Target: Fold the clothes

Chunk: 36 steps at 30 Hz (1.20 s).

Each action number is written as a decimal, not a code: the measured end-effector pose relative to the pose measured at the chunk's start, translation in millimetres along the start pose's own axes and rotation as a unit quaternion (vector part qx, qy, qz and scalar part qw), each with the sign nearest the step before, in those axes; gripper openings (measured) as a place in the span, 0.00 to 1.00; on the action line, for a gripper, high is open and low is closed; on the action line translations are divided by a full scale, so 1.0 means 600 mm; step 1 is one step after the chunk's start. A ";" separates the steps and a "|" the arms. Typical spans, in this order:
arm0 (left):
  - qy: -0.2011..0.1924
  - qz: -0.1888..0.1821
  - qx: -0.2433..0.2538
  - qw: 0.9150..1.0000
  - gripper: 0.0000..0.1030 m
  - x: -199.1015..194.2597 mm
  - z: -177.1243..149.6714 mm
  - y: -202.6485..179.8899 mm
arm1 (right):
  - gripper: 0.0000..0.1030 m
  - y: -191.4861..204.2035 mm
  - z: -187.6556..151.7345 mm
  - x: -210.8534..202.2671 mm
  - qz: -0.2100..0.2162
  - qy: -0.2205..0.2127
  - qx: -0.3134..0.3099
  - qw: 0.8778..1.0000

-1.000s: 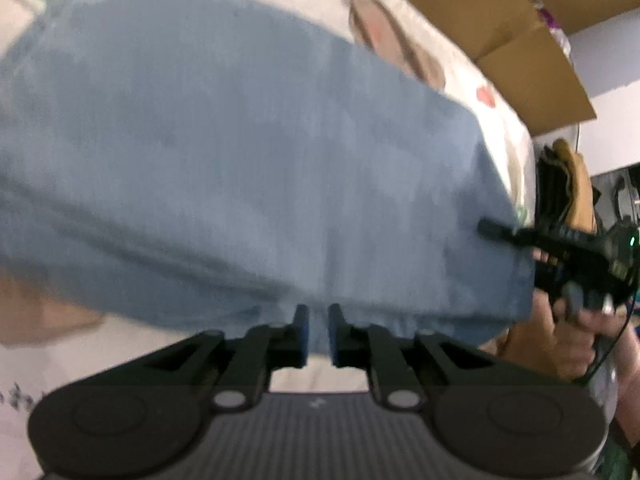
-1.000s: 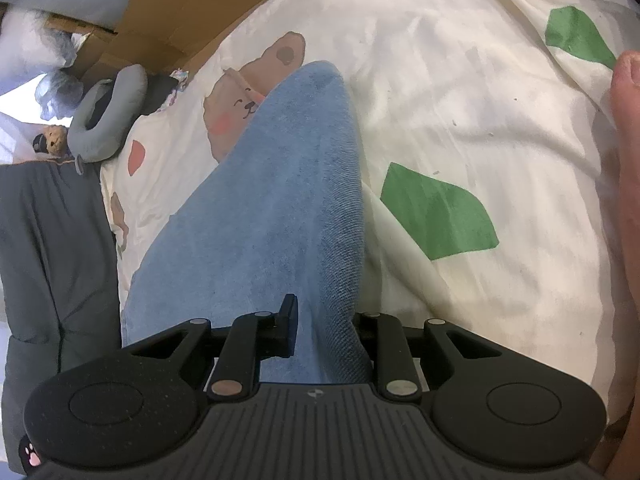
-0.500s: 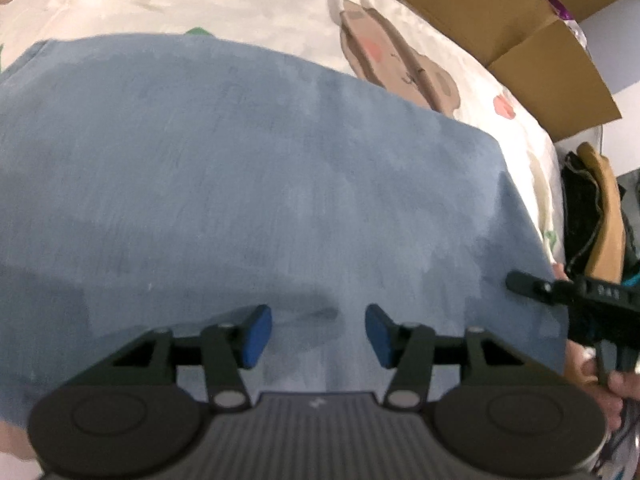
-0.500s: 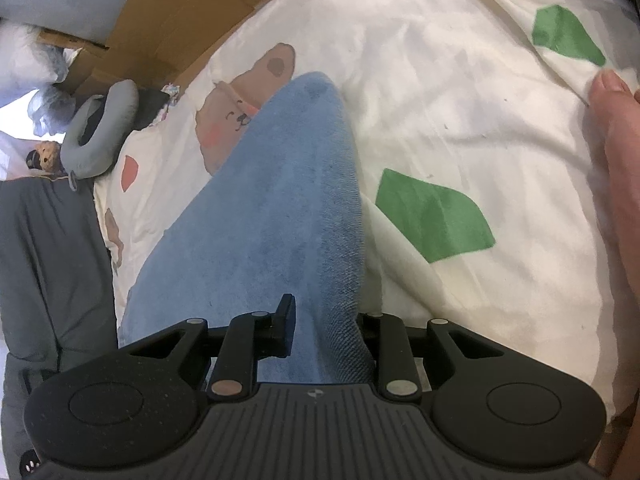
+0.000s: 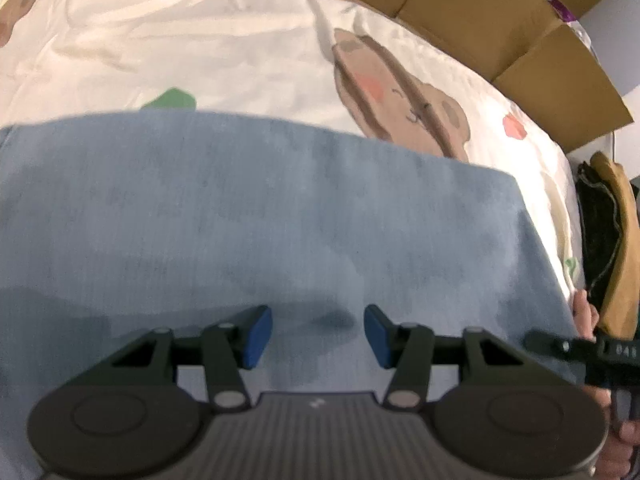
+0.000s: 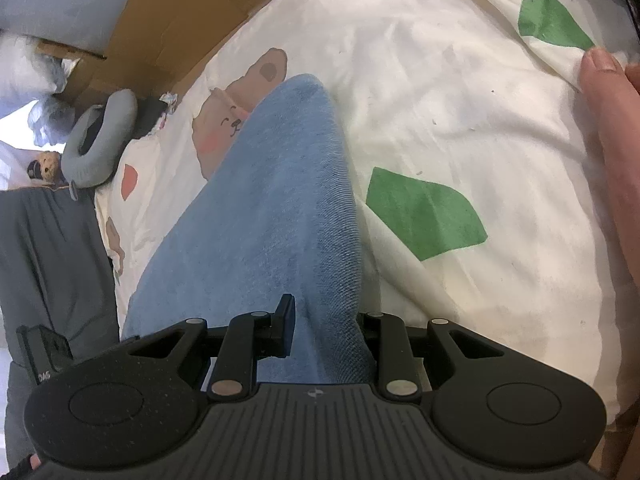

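Blue denim garment (image 5: pixel 280 220) flat on printed bed sheet (image 5: pixel 200 52), near its cardboard-side edge. Left tongs (image 5: pixel 318 336) spread, just opened, empty above denim. Right tongs (image 6: pixel 326 332) pinching denim fold.

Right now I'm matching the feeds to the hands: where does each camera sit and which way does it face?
Left wrist: on the left hand-held gripper, facing down at the blue garment on the printed sheet; open jaws, empty.
Right wrist: on the right hand-held gripper, looking along the garment's edge it clamps; a finger shows.
Shared: garment, sheet, cardboard.
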<state>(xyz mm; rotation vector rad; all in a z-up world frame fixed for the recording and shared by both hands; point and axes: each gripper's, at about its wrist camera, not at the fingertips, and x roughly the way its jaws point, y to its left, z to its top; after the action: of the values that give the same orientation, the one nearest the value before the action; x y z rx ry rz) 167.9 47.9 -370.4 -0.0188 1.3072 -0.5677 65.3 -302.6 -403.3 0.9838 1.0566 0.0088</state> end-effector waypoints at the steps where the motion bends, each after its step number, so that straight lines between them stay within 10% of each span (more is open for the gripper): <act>1: -0.003 0.000 -0.003 1.000 0.52 0.002 0.006 0.000 | 0.23 0.000 0.000 0.000 0.001 0.000 0.000 1.000; 16: -0.047 0.001 -0.008 0.999 0.52 0.033 0.083 -0.005 | 0.23 -0.003 -0.002 -0.002 0.012 -0.017 0.005 1.000; 21: -0.053 0.041 0.002 0.998 0.06 0.046 0.104 -0.009 | 0.23 -0.008 -0.002 -0.002 0.009 -0.025 0.012 1.000; 36: -0.064 0.040 0.013 0.997 0.02 0.039 0.128 -0.027 | 0.23 -0.002 -0.005 -0.002 0.003 -0.029 0.005 1.000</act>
<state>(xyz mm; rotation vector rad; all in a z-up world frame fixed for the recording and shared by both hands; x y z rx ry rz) 235.0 1.4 -364.6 0.0183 1.1716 -0.5077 61.8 -302.0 -403.8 0.9899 1.0007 -0.0205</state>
